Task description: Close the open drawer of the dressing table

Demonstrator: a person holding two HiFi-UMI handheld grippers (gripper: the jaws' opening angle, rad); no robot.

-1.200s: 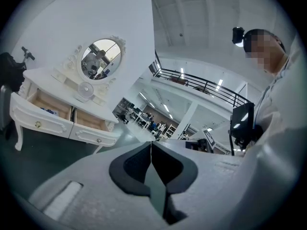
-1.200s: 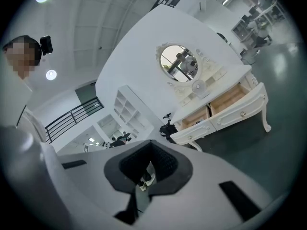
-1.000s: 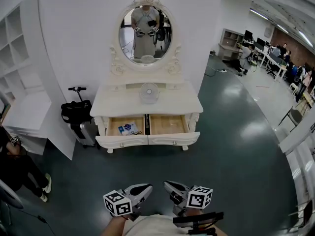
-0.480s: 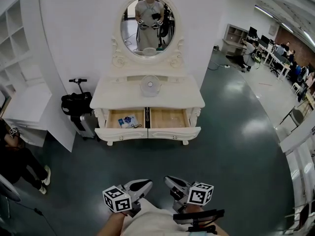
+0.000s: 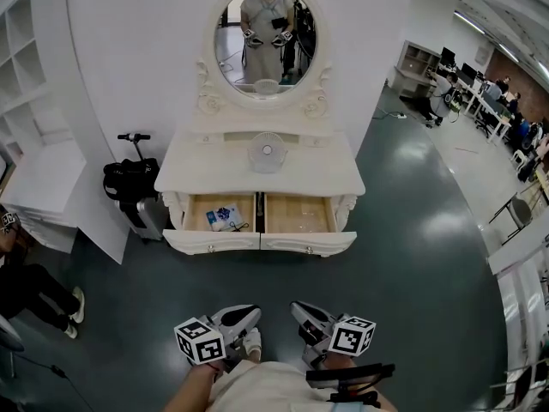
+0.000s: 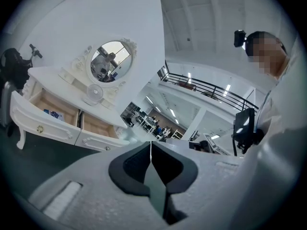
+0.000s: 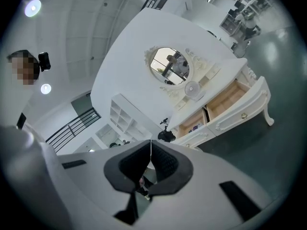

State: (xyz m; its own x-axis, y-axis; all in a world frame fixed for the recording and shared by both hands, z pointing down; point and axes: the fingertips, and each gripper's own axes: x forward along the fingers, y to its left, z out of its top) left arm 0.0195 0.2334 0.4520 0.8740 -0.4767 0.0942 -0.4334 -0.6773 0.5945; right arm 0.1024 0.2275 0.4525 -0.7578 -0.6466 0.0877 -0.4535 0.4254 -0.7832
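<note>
Ahead, dressing table nearer than before; both drawers open.

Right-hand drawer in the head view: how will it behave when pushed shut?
The right-hand drawer looks empty, so it is probably light and easy to slide. Its wooden box looks rigid, so it should move as one piece. Its front is wide; a push near one end might skew it.
</note>
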